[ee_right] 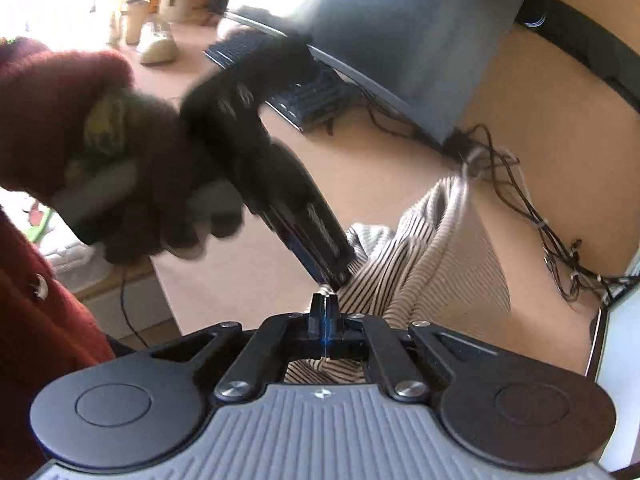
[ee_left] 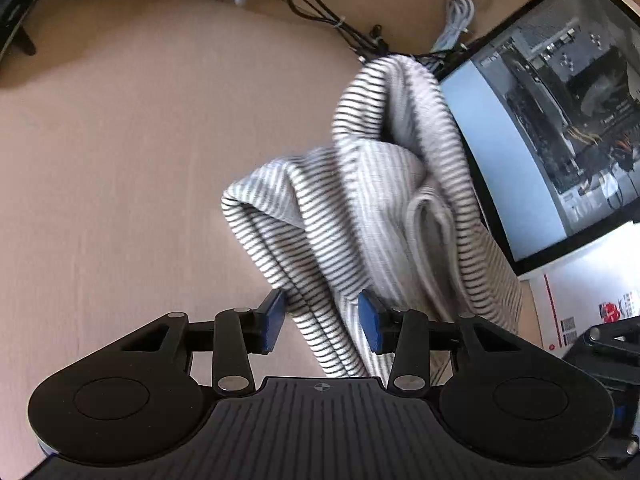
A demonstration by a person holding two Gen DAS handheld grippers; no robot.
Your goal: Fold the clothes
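- Striped shirt (ee_left: 360,208) hangs bunched above desk (ee_left: 120,140), lifted to shake flat.
- Left gripper (ee_left: 322,326): half-open jaws, fabric between, grip uncertain.
- Right gripper (ee_right: 326,312): clamped on hem.

Tangled cables (ee_left: 320,12), computer case (ee_left: 560,120), keyboard (ee_right: 304,92), monitor (ee_right: 420,40)

Left tongs (ee_left: 322,320) angled steeply down, blue pads (ee_left: 372,326) standing partly apart, striped cloth (ee_left: 360,208) hanging between them; pads not seen pressing it. Right tongs (ee_right: 326,312) also angled down, fingers clamped together, blue pad edges meeting, cloth edge seemingly pinched at tip. In right wrist view, left tongs reach in from upper left, gripped by gloved hand (ee_right: 132,184) in dark knit glove, dark red sleeve (ee_right: 48,120) above it; motion-blurred. Left tongs' tip sits just beside right tongs' tip.
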